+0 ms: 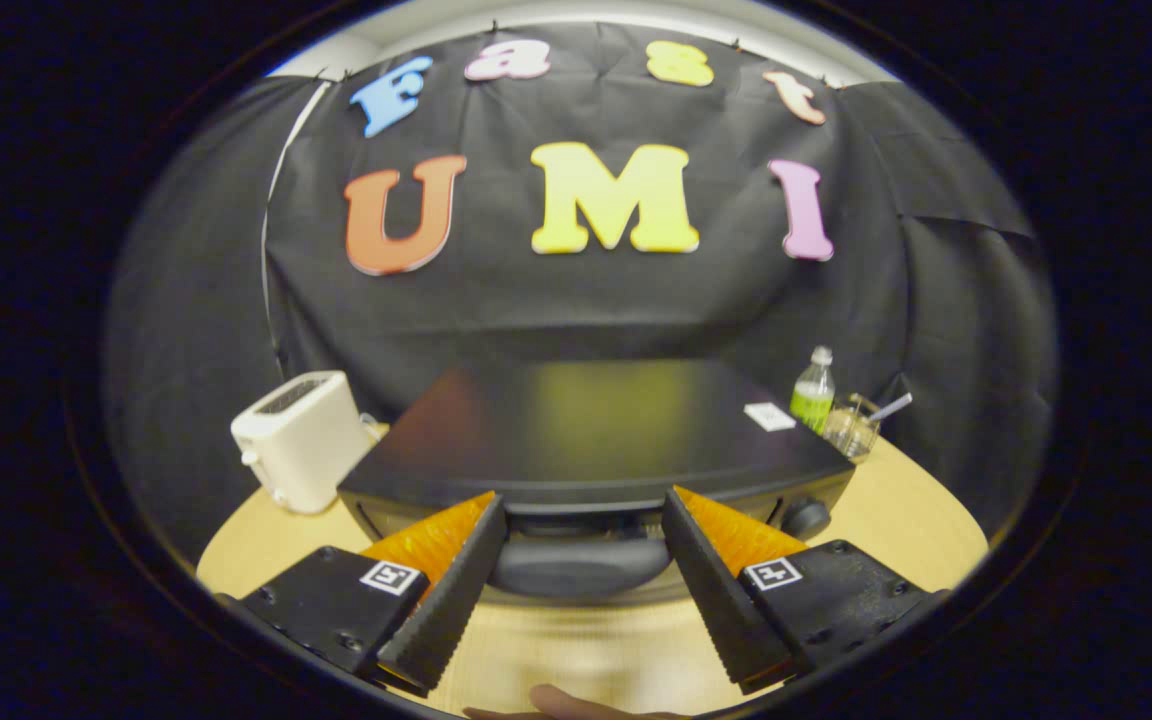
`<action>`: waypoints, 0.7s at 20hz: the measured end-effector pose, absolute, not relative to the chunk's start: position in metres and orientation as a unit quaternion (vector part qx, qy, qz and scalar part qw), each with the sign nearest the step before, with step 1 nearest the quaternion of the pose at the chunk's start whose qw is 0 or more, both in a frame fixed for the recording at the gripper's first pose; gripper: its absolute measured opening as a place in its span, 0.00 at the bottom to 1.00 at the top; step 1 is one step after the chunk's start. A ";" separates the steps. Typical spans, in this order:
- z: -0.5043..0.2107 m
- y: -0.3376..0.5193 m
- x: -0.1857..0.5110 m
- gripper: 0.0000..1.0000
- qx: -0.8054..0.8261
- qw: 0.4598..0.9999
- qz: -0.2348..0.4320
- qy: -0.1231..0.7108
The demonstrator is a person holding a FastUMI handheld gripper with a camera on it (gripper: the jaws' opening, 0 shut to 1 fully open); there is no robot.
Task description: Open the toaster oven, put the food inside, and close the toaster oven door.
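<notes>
- The tool (584, 520) is hanging spread wide, pinching nothing, its fingers (456, 590) flanking the handle (581, 565).
- The toaster oven (586, 430) is sitting just ahead on the table (916, 520): black, flat glossy top, rounded dark handle across the front, a knob (804, 518) beside it.
- A white toaster (301, 440) is standing to its left; a green-labelled bottle (813, 392) and a glass (850, 430) are standing to its right.

The pale round wooden table (916, 520) carries a black toaster oven (586, 430), a white toaster (301, 440), a green-labelled bottle (813, 392) and a clear glass (850, 430) (spoon inside).

The gripper (584, 525) has its fingers spread apart at the oven's handle.
</notes>
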State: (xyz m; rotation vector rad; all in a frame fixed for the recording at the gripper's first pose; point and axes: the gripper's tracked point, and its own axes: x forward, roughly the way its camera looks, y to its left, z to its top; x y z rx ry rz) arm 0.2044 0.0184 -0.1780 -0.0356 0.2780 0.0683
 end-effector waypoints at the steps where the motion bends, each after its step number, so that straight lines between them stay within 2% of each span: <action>1: -0.184 0.016 0.202 1.00 -0.034 0.989 0.029 0.141; 7: -0.193 0.011 0.174 1.00 -0.014 0.990 0.035 0.134; 14: -0.221 0.005 0.135 1.00 -0.009 0.985 0.054 0.166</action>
